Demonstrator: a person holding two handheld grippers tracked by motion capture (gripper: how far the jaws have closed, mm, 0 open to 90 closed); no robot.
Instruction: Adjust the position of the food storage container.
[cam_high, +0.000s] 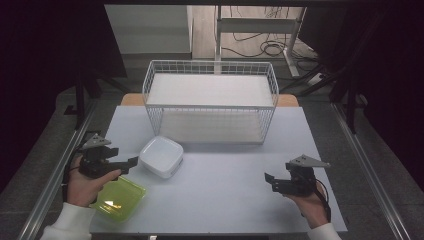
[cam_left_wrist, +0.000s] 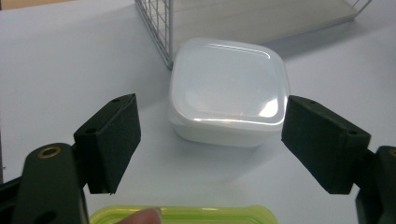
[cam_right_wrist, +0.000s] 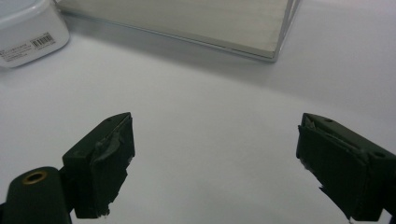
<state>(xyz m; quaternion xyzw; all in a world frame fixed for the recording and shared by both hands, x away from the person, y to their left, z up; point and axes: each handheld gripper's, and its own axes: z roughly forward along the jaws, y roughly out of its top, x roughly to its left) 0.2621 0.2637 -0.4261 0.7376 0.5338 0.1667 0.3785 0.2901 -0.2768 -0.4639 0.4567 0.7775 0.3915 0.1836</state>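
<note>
left gripper (cam_high: 131, 163) spread, facing white container (cam_high: 161, 156) at 12 | right gripper (cam_high: 270, 181) spread, empty | risk: smooth lid slips, container skids into wire basket (cam_high: 210, 102)

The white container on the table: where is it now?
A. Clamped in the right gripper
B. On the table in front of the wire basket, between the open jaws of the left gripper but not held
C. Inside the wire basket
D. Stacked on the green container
B: the white container sits on the table just outside the wire basket, and the left gripper is open around it without touching.
</note>
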